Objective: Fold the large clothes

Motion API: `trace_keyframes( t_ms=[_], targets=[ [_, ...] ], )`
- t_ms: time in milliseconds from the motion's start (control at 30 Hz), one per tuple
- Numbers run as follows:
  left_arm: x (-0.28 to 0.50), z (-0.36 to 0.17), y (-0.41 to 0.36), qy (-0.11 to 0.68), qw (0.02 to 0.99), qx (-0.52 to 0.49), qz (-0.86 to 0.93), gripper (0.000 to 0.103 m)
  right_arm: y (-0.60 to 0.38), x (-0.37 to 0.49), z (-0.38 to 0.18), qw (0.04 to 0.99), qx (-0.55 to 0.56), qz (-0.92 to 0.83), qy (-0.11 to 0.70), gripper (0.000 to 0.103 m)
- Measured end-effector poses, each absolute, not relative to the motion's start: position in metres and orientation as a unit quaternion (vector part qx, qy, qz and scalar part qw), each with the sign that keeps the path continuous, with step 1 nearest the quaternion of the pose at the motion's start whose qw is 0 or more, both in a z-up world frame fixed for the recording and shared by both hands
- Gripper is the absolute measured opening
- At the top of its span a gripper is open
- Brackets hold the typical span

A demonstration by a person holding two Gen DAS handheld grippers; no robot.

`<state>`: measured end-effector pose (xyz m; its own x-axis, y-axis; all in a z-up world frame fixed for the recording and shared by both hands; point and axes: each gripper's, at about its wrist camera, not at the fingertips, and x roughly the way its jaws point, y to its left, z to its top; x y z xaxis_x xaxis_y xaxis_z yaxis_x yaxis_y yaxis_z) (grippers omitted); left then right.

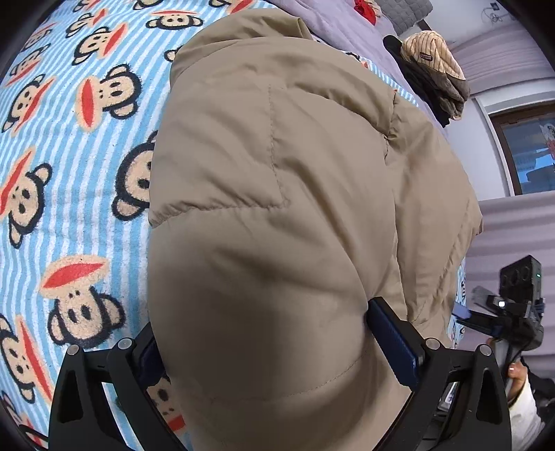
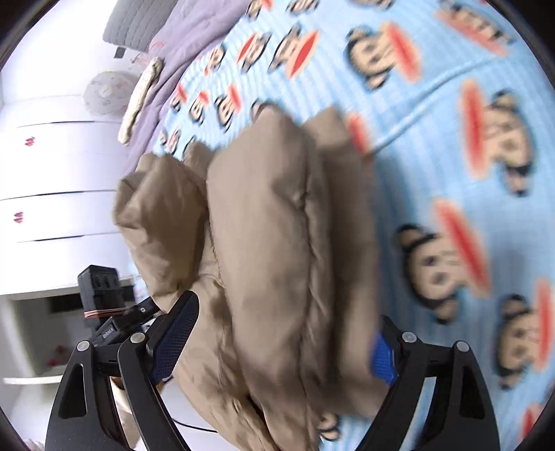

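- A tan padded jacket [image 1: 277,208] lies bunched in thick folds on a bed sheet [image 1: 69,208] with blue and white stripes and a cartoon monkey print.
- Left gripper [image 1: 277,350]: jaws stand wide, one pad on either side of a bulging fold at the near end of the jacket. The fabric fills the whole gap and hides the left pad's face; the right pad lies against the fold. It appears to be clamped on the jacket.
- Right gripper [image 2: 277,347]: jaws likewise spread wide around a stack of jacket folds. The left pad sits against the fabric; the right pad shows at the edge of the bundle, blurred. Whether the pads press the cloth or merely straddle it cannot be told.
- Beyond the jacket, at the far edge of the sheet, a lilac quilt [image 1: 347,24] is spread.
- On the quilt, to the right of the jacket in the left wrist view, a pile of clothes [image 1: 433,76] rests: a striped tan piece on top, dark pieces under it.
- No container is seen holding any of these items.
- The right wrist view is motion-blurred; fine detail of the sheet there is unreadable.
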<state>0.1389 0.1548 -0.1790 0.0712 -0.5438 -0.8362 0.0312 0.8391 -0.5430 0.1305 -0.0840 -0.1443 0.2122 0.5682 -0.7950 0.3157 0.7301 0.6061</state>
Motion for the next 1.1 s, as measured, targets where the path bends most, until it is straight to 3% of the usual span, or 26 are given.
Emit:
trace_keyframes(
  t_ms=[133,267,333,367,433,467,500,533,733,900,1100],
  targets=[
    [0.117,-0.172,0.144,0.642,0.725,-0.173,-0.182,0.101,-0.098,0.118,-0.085,0.724,0.38,0.114,0.565,0.09],
    [0.111,-0.15,0.143,0.628,0.757,-0.126,-0.13,0.1,-0.069,0.117,-0.08,0.699,0.382,0.178,0.578,0.09],
    [0.11,-0.132,0.143,0.611,0.777,-0.108,-0.111,0.082,-0.058,0.124,-0.093,0.682,0.358,0.185,0.61,0.087],
    [0.111,-0.124,0.142,0.605,0.782,-0.104,-0.11,0.079,-0.046,0.127,-0.104,0.674,0.352,0.185,0.623,0.083],
    [0.117,-0.109,0.138,0.59,0.792,-0.107,-0.118,0.072,-0.032,0.11,-0.134,0.653,0.364,0.189,0.636,0.065],
    [0.122,-0.103,0.131,0.583,0.794,-0.108,-0.131,0.072,-0.029,0.11,-0.143,0.65,0.363,0.182,0.642,0.052],
    [0.128,-0.099,0.121,0.578,0.796,-0.105,-0.145,0.072,-0.025,0.107,-0.152,0.652,0.351,0.173,0.649,0.029],
    [0.133,-0.097,0.109,0.573,0.798,-0.097,-0.157,0.072,-0.019,0.106,-0.157,0.657,0.331,0.167,0.657,0.019],
    [0.169,-0.119,0.001,0.584,0.795,-0.011,-0.164,0.072,-0.007,0.08,-0.19,0.68,0.216,0.136,0.687,0.014],
    [0.179,-0.142,-0.052,0.596,0.789,0.043,-0.144,0.072,-0.03,0.068,-0.213,0.663,0.253,0.108,0.696,0.009],
    [0.179,-0.153,-0.057,0.598,0.787,0.058,-0.141,0.072,-0.069,0.072,-0.154,0.722,0.321,0.114,0.603,0.01]
  ],
)
